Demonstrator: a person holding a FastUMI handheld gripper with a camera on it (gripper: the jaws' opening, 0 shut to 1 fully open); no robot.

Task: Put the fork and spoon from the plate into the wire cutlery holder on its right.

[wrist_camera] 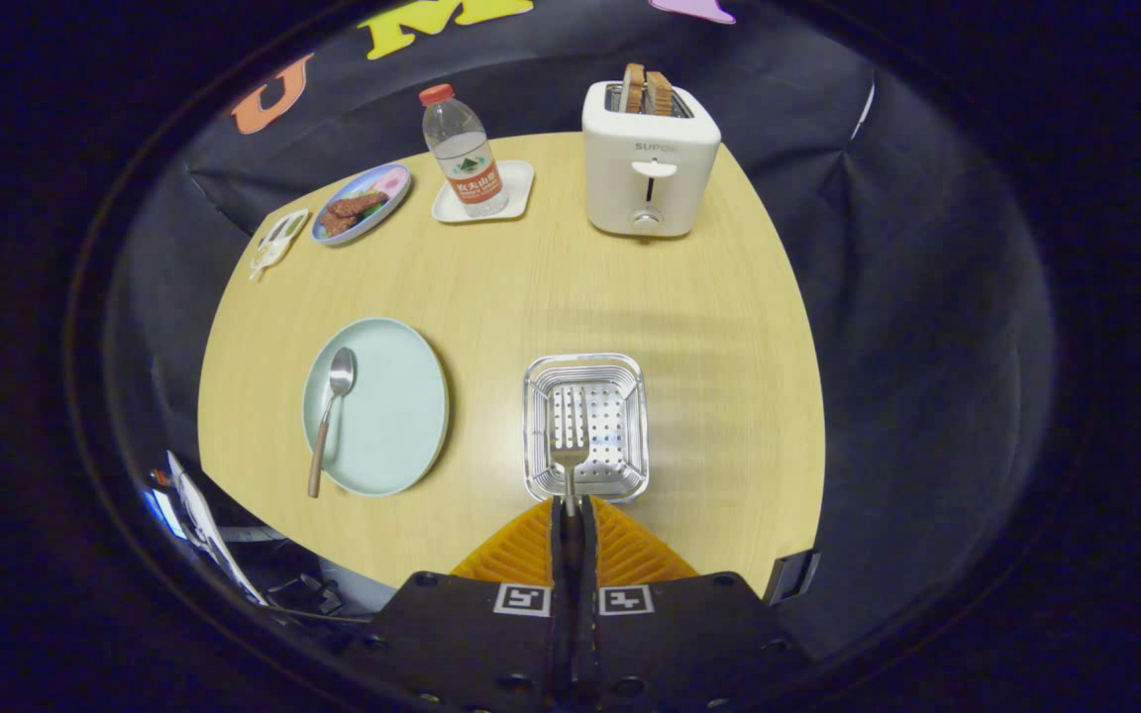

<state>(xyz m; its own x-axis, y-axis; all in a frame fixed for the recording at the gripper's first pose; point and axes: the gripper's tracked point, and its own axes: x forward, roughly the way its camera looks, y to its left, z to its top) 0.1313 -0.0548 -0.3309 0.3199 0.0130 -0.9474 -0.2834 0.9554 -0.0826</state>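
The pale wooden tabletop (551,297) carried a round mint-green plate (392,406) with a wooden-handled metal spoon (330,411) on it. To its right sat the square wire cutlery holder (585,428). Above it, the tool (571,515) pinched a silver metal fork (569,446), tines forward.

Fork (569,448) handle hidden between the gripper (570,507) fingers closed on it, small tray (278,239) contents left of the toaster (649,161) too small to tell
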